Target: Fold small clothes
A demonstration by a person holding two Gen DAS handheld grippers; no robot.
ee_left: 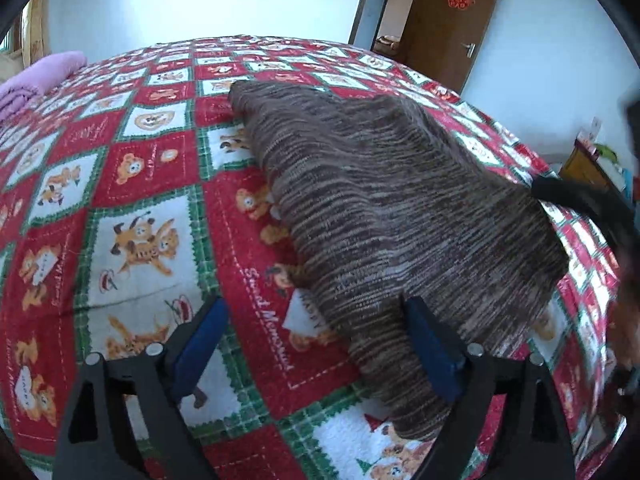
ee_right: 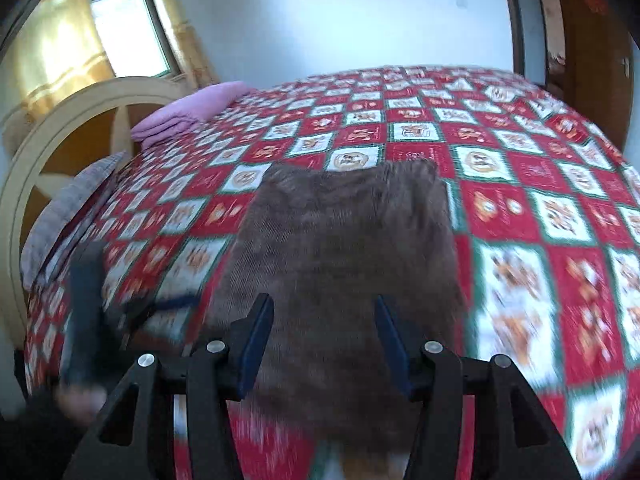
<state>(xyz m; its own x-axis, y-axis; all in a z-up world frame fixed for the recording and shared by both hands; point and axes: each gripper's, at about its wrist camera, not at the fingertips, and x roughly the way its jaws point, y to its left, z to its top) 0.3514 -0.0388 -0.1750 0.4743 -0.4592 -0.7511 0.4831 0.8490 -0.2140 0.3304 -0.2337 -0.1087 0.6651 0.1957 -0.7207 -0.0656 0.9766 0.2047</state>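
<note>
While both grippers gape, one brown garment point(ee_left: 384, 216) lies on one bedspread point(ee_left: 132, 208).

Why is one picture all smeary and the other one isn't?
Right wrist view: motion blur smears the bedspread and the brown garment, most near the edges. Left wrist view: the garment looks sharp, with only the right edge blurred. Both views bulge from fisheye bending.

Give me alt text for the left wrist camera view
A brown striped knit garment lies on a bed covered with a red, green and white teddy-bear quilt. The open left gripper hovers at its near edge, holding nothing; an open wooden door stands behind.
</note>
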